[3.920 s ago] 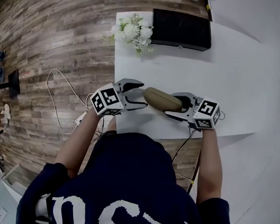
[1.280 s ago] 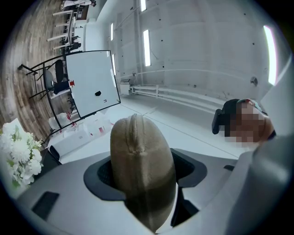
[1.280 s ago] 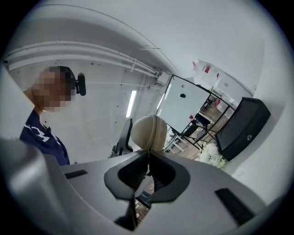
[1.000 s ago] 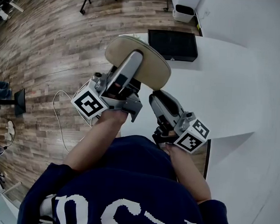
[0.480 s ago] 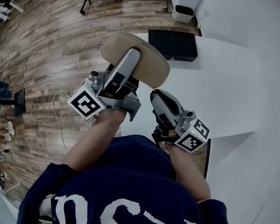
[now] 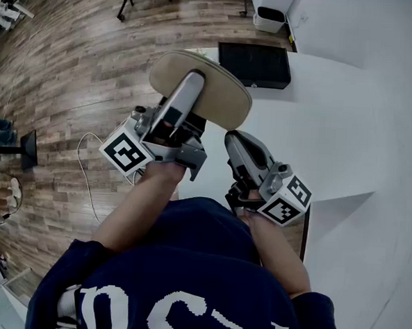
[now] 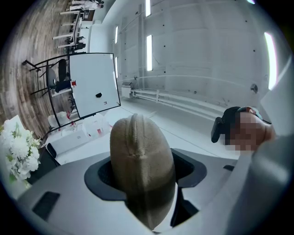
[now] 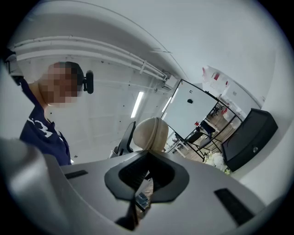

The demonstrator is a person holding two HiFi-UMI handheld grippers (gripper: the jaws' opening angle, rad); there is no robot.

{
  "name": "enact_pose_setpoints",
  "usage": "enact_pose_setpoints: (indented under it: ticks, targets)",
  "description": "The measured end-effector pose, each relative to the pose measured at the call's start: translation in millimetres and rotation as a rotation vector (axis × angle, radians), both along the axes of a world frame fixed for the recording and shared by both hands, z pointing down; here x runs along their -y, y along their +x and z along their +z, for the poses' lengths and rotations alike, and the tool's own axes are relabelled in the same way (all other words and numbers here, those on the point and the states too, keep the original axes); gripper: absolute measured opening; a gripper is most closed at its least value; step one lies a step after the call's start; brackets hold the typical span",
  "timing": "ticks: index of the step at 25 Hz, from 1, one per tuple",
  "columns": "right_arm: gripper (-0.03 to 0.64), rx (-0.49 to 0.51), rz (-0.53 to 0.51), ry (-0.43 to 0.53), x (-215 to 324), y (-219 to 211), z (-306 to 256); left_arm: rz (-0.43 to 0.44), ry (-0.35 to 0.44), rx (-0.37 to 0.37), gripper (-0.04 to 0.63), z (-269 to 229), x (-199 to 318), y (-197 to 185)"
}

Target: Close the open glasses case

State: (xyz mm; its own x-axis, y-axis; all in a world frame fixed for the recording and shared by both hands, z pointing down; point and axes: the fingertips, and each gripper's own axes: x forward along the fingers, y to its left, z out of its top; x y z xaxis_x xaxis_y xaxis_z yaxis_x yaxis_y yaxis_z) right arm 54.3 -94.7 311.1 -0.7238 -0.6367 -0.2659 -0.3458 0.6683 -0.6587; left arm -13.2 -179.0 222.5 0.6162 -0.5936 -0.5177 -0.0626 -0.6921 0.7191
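Observation:
The tan oval glasses case is held up in the air above the table's near left corner, and my left gripper is shut on it. In the left gripper view the case fills the gap between the jaws, its zip seam facing the camera and looking closed. My right gripper hangs just right of and below the case, apart from it. Its jaws have just been closing with nothing between them and are now shut. From the right gripper view the case shows beyond the fingertips.
A white table carries a black box at its far edge. White flowers stand beside that box. A white bin and a cable are on the wood floor to the left.
Earlier the case lay on the table between both grippers; now the left gripper holds it raised. Over the last second the right gripper's jaws closed and it shifted slightly right.

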Motion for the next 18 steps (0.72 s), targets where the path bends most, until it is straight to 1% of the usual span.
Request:
enact_pose_setpoints:
  ticks: [5,7,9,11,14,16,18]
  targets:
    - [0.023,-0.084,-0.009,0.057,-5.4,2.4,-8.6,0.053,-0.014,-0.03,0.29,-3.1,-2.3,0.4]
    - [0.023,-0.094,0.003,0.07,-3.9,10.9,-10.6,0.066,-0.026,-0.046,0.29,-1.8,0.0,2.7]
    - [0.023,-0.098,0.026,0.075,-0.9,21.7,-12.2,0.081,-0.036,-0.047,0.289,0.7,1.2,4.9]
    - [0.023,-0.113,0.041,0.081,1.5,28.9,-14.6,0.111,-0.034,-0.029,0.288,1.7,-1.5,7.3]
    - [0.023,-0.136,0.049,0.091,4.2,37.1,-20.9,0.181,-0.011,0.052,0.288,3.2,-12.0,13.9]
    - [0.023,-0.188,0.028,0.118,3.4,39.8,-25.5,0.233,0.0,0.099,0.287,6.5,-18.9,17.9]
    - [0.023,-0.26,-0.018,0.154,-1.3,36.5,-30.1,0.298,-0.005,0.108,0.285,7.8,-24.1,18.7]
